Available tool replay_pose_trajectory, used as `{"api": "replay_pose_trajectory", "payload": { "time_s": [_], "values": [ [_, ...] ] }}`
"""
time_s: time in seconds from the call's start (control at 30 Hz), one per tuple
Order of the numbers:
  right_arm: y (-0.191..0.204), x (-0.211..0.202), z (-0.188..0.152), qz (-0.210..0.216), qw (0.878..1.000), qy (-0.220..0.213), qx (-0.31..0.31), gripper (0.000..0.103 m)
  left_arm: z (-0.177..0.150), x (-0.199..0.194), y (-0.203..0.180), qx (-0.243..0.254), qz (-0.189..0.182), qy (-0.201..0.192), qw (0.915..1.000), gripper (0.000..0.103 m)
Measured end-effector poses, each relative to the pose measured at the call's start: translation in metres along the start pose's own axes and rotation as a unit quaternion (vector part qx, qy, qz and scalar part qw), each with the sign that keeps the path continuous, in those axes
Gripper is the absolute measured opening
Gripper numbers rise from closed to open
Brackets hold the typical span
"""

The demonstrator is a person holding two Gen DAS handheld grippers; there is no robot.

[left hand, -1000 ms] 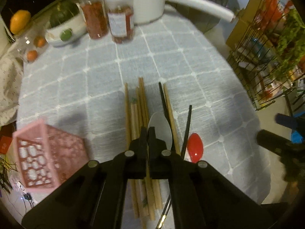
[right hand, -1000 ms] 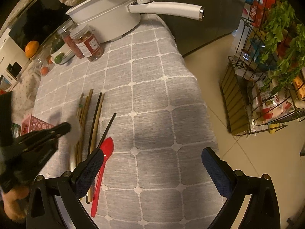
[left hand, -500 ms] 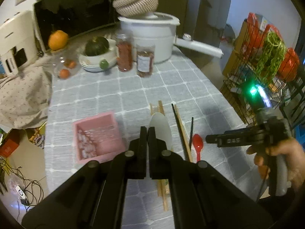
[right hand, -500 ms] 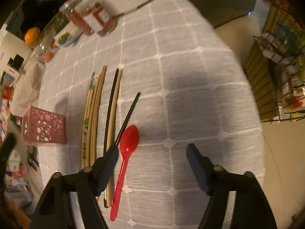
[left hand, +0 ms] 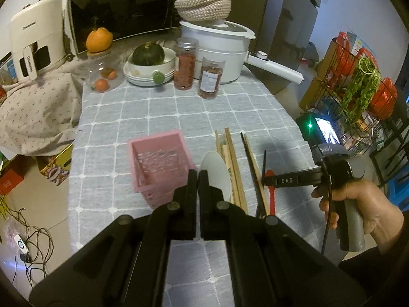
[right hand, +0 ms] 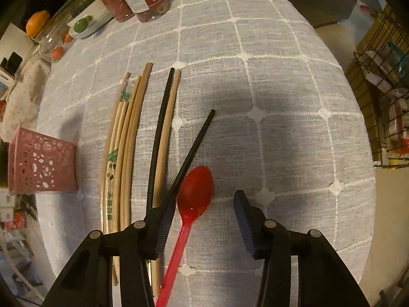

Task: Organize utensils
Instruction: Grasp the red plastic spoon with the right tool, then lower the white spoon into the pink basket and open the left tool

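Red spoon lies flat on the desk, bowl far, handle running near between the arms of the right tongs; these point straight down, half open, have just been closing, pads not yet on it. A black chopstick slants against the spoon's left edge under the left pad, likely in the way; more chopsticks lie left. Left tongs, shut on a white spoon, hang just right of the pink basket.
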State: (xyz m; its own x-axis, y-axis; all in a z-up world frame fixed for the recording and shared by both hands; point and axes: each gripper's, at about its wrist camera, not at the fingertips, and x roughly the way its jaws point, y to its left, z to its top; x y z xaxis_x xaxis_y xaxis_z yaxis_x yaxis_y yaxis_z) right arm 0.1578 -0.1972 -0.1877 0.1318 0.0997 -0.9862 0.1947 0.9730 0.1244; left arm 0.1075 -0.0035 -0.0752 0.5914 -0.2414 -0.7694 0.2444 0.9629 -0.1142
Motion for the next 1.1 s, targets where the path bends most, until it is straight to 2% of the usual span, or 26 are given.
{"api": "replay_pose_trajectory", "payload": {
  "time_s": [0.07,0.17,0.23,0.47,0.67,0.73,0.87,1.1],
  "values": [
    [0.003,0.001,0.000,-0.007,1.000,-0.004,-0.006,0.045,-0.002,-0.001,0.005,-0.004,0.004,-0.001,1.0000,0.002],
    [0.012,0.003,0.001,-0.032,0.999,-0.011,-0.018,0.035,-0.003,-0.002,0.010,-0.009,0.008,-0.004,0.9999,0.002],
    [0.016,0.006,0.002,-0.032,0.999,-0.014,-0.014,0.030,-0.003,-0.005,0.011,-0.010,0.014,-0.012,0.9998,0.002],
    [0.014,-0.010,0.002,-0.021,0.999,-0.037,-0.005,0.028,0.005,-0.027,0.015,-0.006,0.035,-0.071,0.9968,0.002],
    [0.013,-0.050,-0.006,-0.013,0.996,-0.088,-0.012,0.028,0.017,-0.047,0.025,-0.024,0.048,-0.138,0.9890,0.002],
    [0.015,-0.068,-0.010,-0.013,0.993,-0.115,-0.018,0.028,0.022,-0.051,0.031,-0.036,0.059,-0.167,0.9835,0.002],
    [0.023,-0.088,-0.014,0.000,0.989,-0.146,-0.026,0.028,0.025,-0.054,0.039,-0.050,0.098,-0.229,0.9672,0.002],
    [0.029,-0.108,-0.025,0.010,0.982,-0.183,-0.042,0.028,0.025,-0.033,0.037,-0.038,0.187,-0.306,0.9327,0.002]
  ]
}}
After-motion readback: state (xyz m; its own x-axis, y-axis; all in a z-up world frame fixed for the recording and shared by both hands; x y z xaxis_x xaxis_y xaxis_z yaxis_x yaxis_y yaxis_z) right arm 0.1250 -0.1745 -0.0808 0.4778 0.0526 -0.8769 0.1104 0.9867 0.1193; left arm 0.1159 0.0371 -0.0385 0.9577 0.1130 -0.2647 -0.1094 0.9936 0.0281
